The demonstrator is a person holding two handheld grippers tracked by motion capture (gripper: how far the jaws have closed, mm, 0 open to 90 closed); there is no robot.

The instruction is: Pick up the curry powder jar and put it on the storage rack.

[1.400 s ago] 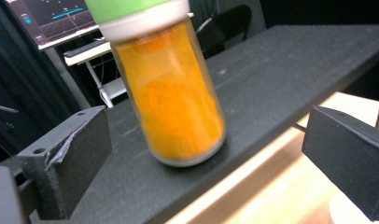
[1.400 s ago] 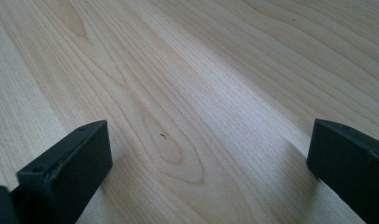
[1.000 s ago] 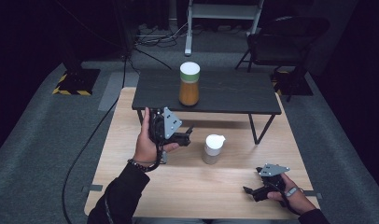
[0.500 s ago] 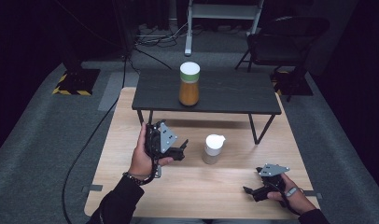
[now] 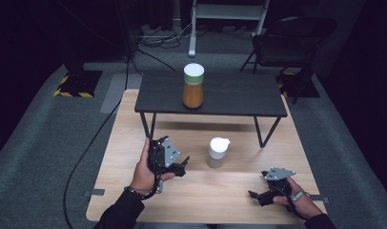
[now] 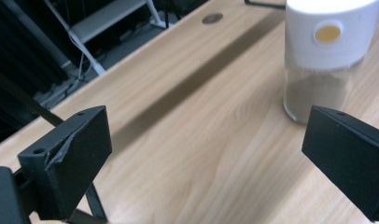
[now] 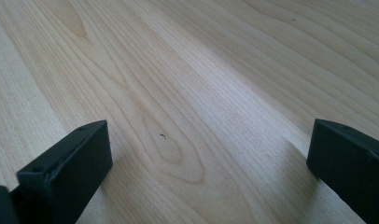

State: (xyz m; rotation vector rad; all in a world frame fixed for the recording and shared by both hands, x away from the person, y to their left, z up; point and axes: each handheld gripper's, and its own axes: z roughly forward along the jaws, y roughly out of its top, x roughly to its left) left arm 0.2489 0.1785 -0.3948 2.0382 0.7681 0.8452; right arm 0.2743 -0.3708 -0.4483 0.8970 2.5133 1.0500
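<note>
A small jar with a white cap (image 5: 217, 151) stands on the light wooden table (image 5: 134, 124), holding a pale powder. In the left gripper view the small jar (image 6: 325, 60) rises at the upper right, just beyond the right jaw. My left gripper (image 5: 181, 168) (image 6: 201, 158) hovers a short way left of it, jaws wide open and empty. At the table's near right my right gripper (image 5: 255, 195) (image 7: 206, 172) rests low over bare wood, open too. A taller bottle of orange liquid with a white and green cap (image 5: 193, 86) stands on the low black table (image 5: 239, 95).
The low black table's thin legs (image 5: 148, 126) stand on the wooden top behind the jar. A black chair (image 5: 291, 36) and a white stand (image 5: 227, 14) are on the grey carpet at the back. A cable (image 5: 86, 148) trails off the left.
My left gripper has come down and nearer to the person, tilting toward the small jar. The right gripper has stayed still.
</note>
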